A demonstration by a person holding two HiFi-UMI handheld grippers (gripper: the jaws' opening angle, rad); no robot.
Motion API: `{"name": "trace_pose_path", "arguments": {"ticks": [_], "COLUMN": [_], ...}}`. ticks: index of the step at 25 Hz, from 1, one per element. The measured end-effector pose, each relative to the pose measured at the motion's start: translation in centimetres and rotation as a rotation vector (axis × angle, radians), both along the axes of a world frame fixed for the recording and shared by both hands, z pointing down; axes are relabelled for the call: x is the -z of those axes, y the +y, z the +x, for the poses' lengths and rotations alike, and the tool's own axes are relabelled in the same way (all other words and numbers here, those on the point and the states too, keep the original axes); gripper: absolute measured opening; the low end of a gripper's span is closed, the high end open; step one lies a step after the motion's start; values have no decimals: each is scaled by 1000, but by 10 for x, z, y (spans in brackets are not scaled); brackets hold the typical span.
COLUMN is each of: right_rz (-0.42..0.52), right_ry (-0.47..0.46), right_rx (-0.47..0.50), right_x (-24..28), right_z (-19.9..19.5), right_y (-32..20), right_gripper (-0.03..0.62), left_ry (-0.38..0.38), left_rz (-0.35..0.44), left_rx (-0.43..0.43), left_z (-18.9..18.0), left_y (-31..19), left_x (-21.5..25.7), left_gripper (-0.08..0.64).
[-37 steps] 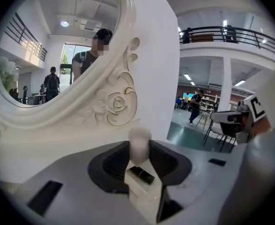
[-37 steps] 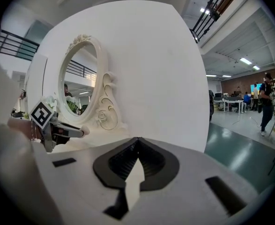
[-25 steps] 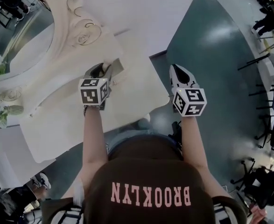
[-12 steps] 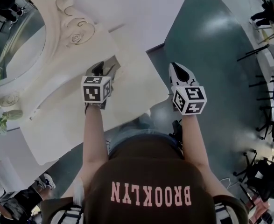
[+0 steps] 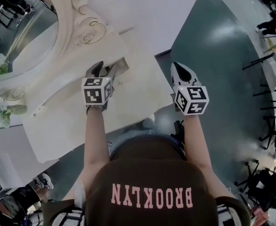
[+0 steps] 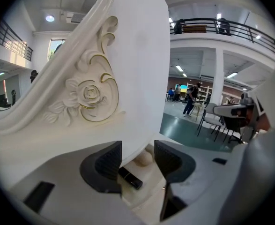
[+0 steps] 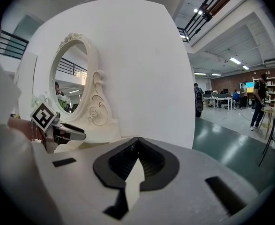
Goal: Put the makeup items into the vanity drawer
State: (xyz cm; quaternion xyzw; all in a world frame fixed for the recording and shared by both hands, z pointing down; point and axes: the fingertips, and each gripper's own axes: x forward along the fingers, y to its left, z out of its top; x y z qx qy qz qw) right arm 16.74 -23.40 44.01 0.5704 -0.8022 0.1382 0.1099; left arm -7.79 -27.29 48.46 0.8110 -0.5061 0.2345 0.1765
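Left gripper [image 5: 105,68] hovers over the open vanity drawer [image 5: 121,66] with its jaws apart, gripping nothing. Seen from the left gripper view, a black makeup tube [image 6: 130,178] lies on the drawer floor below the gap between the jaws, clear of both pads. Right gripper [image 5: 177,69] is held just off the right edge of the vanity top [image 5: 133,98], above the dark floor [image 5: 213,55], jaws closed together with nothing between them.
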Motion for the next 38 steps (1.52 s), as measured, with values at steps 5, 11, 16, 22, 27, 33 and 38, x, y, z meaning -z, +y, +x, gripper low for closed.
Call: {"name": "trace_pose_path", "arguments": {"ticks": [5,11,16,22,27,33,38], "right_rz": [20,50,58,39,-6,-70,-110], "right_ry": [-5,-20,-22,-20,-9,-5,-10], "right_rx": [56,134,174,192,201,204,217], "right_x": [9,16,16,12,-3,-26,-41], "right_z": [-27,-66,-88,-96,-100,-101,-105], "right_y": [-9,-23,-25,-24,-15,-2,8], "right_gripper": [-2,-2,-2,-2,-2,-2,-2], "left_ry": [17,32,49,60,77,70,50], "left_rz": [46,105,123,82,-6,-163,-277], "left_rx": [91,224,282,284,268,240,220], "left_z": [-36,-89,-116,-117,-111,-103,-101], "left_y": [1,6,15,27,44,77,102], "left_x": [19,38,43,28,-6,-54,-81], "left_gripper": [196,196,196,196,196,196,209]}}
